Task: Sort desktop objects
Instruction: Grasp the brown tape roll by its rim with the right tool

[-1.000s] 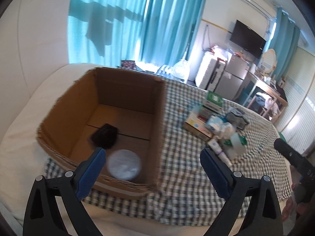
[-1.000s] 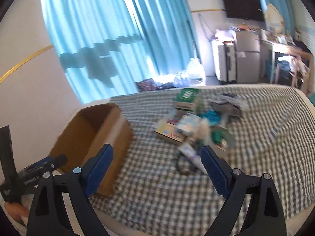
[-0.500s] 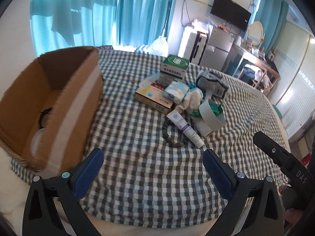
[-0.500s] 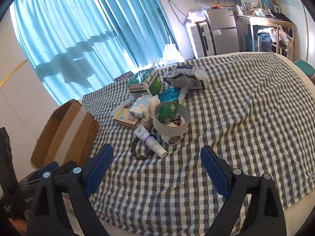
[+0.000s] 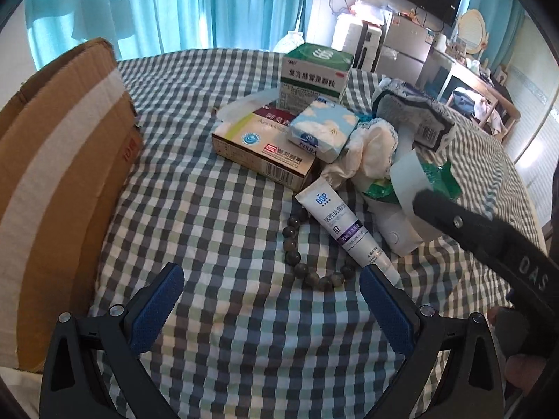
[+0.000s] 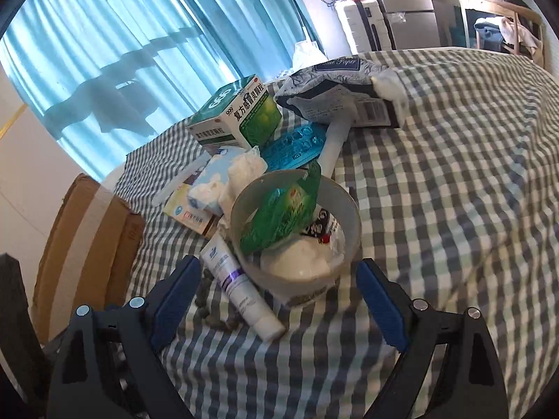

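While both hand-held grippers gape empty, the toothpaste tube (image 5: 344, 230) hides part of the bead bracelet (image 5: 307, 265).

The checked tablecloth (image 5: 216, 230) is soft woven cloth, matt and slightly rumpled. Left of the left gripper (image 5: 269, 300) stands a cardboard box (image 5: 52, 160) — rough brown board with a smooth pale tape strip. Ahead lie a glossy plastic tube (image 5: 344, 228), polished beads (image 5: 297, 241) and printed paperboard cartons (image 5: 314, 73). Before the right gripper (image 6: 276, 284), a translucent plastic bowl (image 6: 344, 216) holds a shiny green foil wrapper (image 6: 283, 216) — the gripper pads (image 6: 178, 289) look ribbed blue rubber.
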Available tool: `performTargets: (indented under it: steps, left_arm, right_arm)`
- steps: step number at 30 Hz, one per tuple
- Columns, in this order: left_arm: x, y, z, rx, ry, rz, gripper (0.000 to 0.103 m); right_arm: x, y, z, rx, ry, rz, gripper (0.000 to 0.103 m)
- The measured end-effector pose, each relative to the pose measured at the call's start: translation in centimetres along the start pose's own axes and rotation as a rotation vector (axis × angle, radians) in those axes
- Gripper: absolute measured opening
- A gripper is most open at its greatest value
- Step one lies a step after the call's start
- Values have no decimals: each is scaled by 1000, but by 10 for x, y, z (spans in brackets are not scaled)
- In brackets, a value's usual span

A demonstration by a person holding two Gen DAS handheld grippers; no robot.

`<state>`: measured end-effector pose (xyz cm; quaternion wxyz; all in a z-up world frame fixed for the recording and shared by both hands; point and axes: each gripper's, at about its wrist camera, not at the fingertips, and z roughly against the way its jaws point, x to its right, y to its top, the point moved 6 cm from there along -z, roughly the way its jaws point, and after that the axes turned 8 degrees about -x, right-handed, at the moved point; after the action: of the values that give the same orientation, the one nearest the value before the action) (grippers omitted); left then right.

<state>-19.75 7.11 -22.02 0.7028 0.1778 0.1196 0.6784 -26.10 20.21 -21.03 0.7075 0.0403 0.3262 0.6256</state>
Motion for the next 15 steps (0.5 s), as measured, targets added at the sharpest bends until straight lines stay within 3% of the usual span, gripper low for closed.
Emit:
performTargets:
  steps: [5,6,7,15]
  left_arm:
    - [7,5,-15,-24,-13,-10,103]
    - [9,6,-18,-27,-17,-10,103]
    - [10,8,-19,-31,-18,-11,103]
    - [25,10,-18,-39,-64,-11,103]
  right_arm:
    - [9,12,-25,-40,-5,-28,90]
    - [10,13,-27,-40,8,-31,82]
    - [10,13,-28,-39,10,-31,82]
    - [7,14,20,74,-13,12,82]
